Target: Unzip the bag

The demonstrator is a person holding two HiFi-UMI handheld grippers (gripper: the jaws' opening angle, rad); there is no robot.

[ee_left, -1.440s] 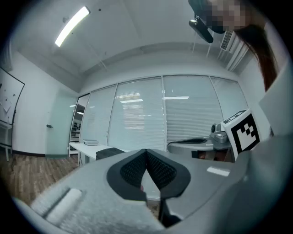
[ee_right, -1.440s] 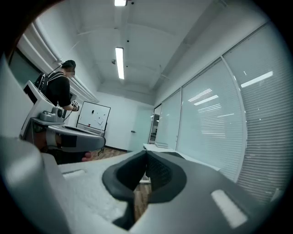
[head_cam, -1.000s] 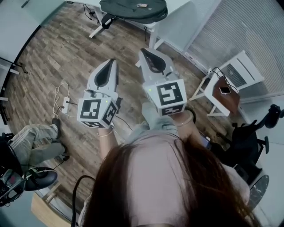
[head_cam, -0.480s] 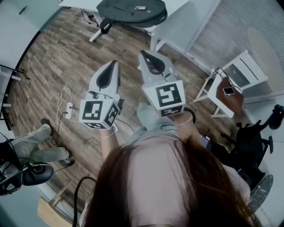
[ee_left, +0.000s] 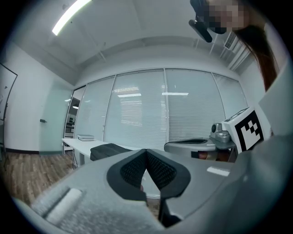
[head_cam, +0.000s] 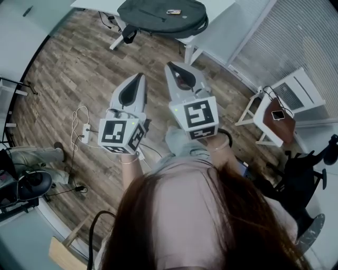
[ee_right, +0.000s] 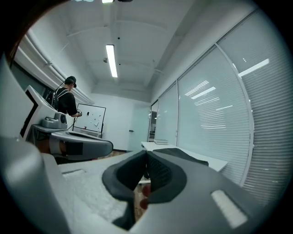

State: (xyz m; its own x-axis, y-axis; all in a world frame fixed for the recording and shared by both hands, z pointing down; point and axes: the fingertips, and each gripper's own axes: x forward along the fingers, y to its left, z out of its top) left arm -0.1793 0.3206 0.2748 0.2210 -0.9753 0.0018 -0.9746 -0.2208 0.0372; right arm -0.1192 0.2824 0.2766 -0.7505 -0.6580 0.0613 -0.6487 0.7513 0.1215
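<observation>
**Head view: both claws closed and empty, bag well ahead on the surface**

Shows the grey left claw [head_cam: 138,78] and the grey right claw [head_cam: 170,67] side by side, near each other but apart, over a brown wood-plank floor [head_cam: 68,63]. In the left gripper view, dark ribbed pads of the left claw [ee_left: 146,157] pressed together, nothing between them. In the right gripper view, likewise: right claw [ee_right: 147,157] closed tight, empty.

Places the dark grey soft fabric bag [head_cam: 158,13] flat on a white rectangular surface [head_cam: 219,6] at the top of the head view, well apart from both claws and untouched. On top of the bag, a small flat item [head_cam: 172,11]. Beyond the closed jaws in each gripper view, a low dark shape: bag [ee_left: 107,151] left of centre, bag [ee_right: 183,154] right of centre. Zip too small to tell open or shut. Off to the left on the floor, a white power strip [head_cam: 85,132] with its cable.
</observation>
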